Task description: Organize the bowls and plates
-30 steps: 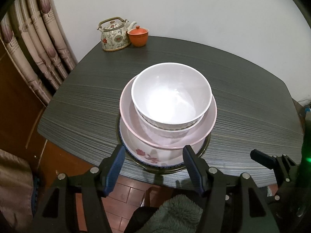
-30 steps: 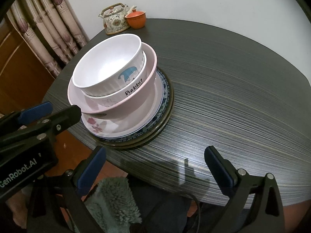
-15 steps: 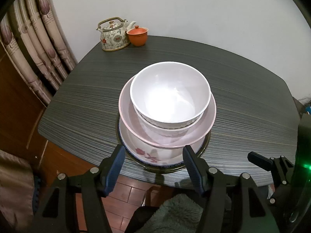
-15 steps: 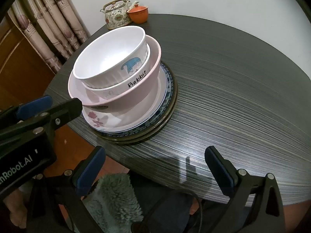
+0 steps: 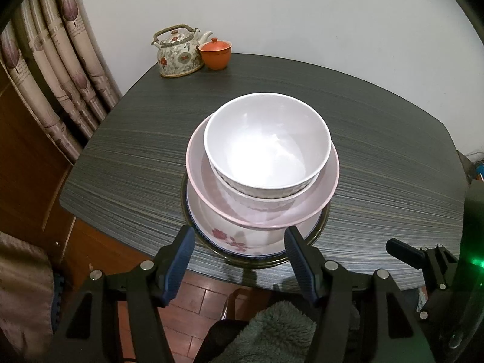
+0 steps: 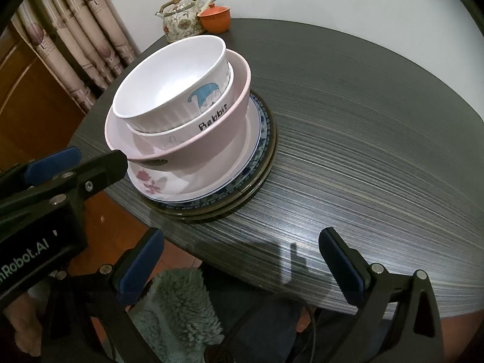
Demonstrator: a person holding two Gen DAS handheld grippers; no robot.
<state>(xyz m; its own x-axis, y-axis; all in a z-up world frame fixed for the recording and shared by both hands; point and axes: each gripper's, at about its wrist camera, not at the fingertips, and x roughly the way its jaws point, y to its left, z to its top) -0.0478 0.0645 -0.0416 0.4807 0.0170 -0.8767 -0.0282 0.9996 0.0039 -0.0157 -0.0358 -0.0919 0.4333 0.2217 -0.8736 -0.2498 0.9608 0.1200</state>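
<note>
In the left wrist view, a white bowl is seen nested in a pink bowl on stacked plates at the table's centre, with the left gripper at 6 o'clock, jaws apart and empty. In the right wrist view, the stack is seen at 10 o'clock, a teapot at 12, and the right gripper at 6 o'clock, jaws wide and empty.

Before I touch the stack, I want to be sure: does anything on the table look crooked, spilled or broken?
Nothing is spilled or visibly broken. One oddity: the white bowl on top sits tilted inside the "Rabbit" bowl, which rests in the pink bowl. The plates below lie flat, close to the table edge.
</note>
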